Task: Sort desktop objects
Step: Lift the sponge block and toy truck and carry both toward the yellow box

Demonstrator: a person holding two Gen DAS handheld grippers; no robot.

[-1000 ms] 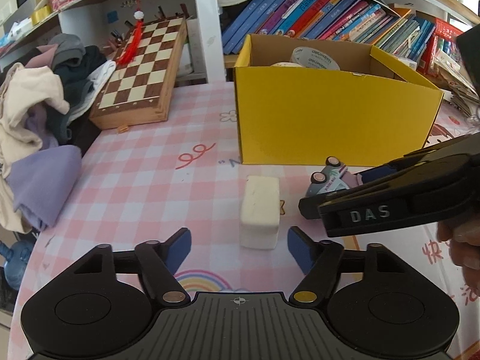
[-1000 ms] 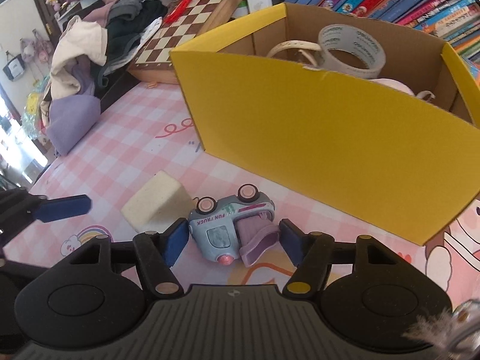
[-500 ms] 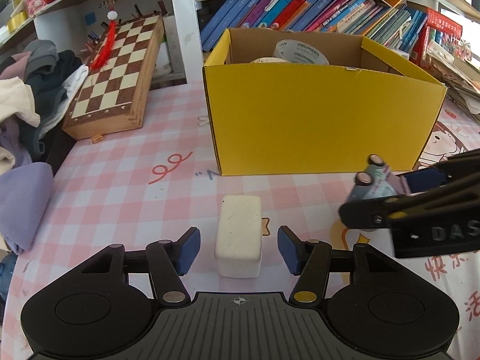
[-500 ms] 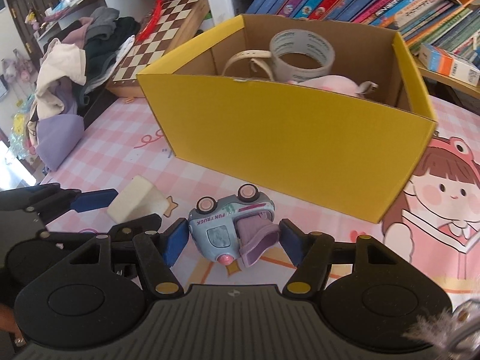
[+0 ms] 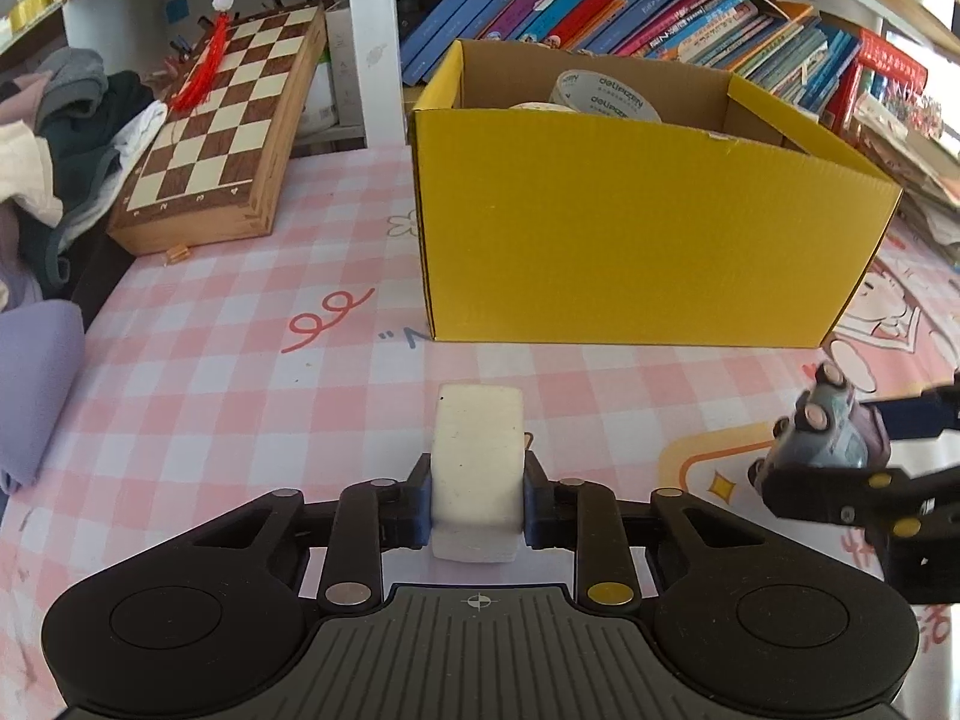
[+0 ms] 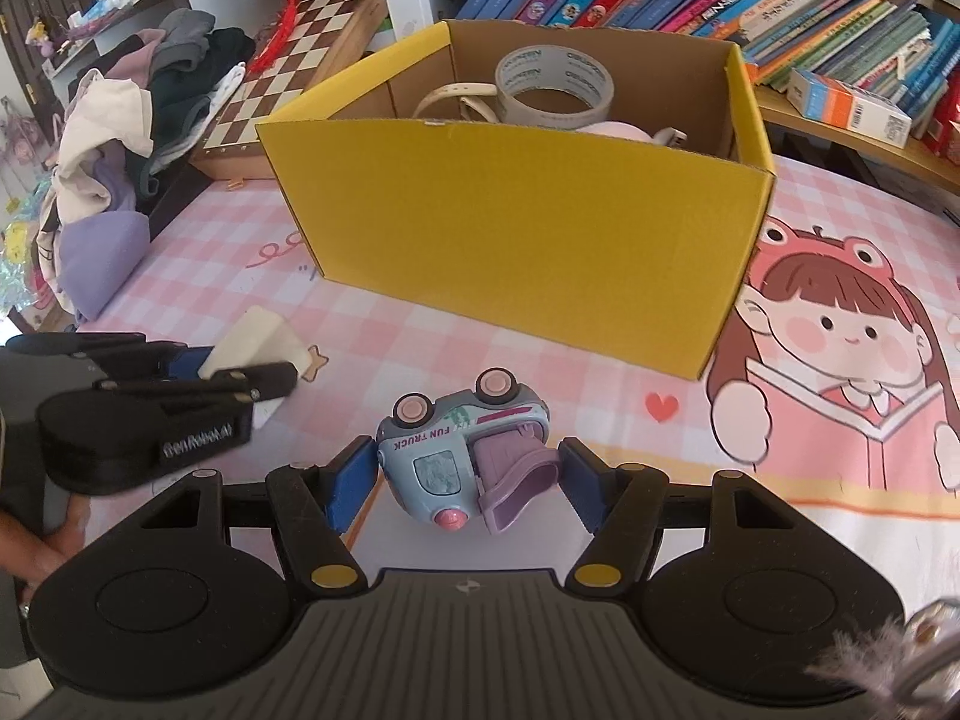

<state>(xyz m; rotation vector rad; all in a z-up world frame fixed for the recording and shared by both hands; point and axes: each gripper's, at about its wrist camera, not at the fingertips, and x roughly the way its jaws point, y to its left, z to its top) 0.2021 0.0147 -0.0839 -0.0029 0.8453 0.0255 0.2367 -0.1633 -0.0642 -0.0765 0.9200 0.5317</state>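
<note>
A white foam block [image 5: 477,456] is clamped between the blue pads of my left gripper [image 5: 477,495], low over the pink checked tablecloth [image 5: 210,372]. My right gripper [image 6: 465,483] is shut on a pale blue toy truck [image 6: 450,444] that lies on its side with its pink wheels up. In the left wrist view the toy truck [image 5: 831,438] hangs at the right edge in the right gripper [image 5: 840,480]. The right wrist view has the left gripper [image 6: 240,375] and the block [image 6: 258,339] at its left. An open yellow box [image 5: 630,228] stands behind both.
Inside the yellow box [image 6: 510,222] are a tape roll [image 6: 555,84], a white strap [image 6: 450,99] and something pink. A wooden chessboard [image 5: 210,138] leans at the back left beside a clothes pile [image 5: 54,168]. Books [image 5: 600,6] line the shelf behind.
My left gripper has moved forward around the white block and shut on it. The right gripper, still holding the truck, has risen and drawn back, to the right of the left one.
</note>
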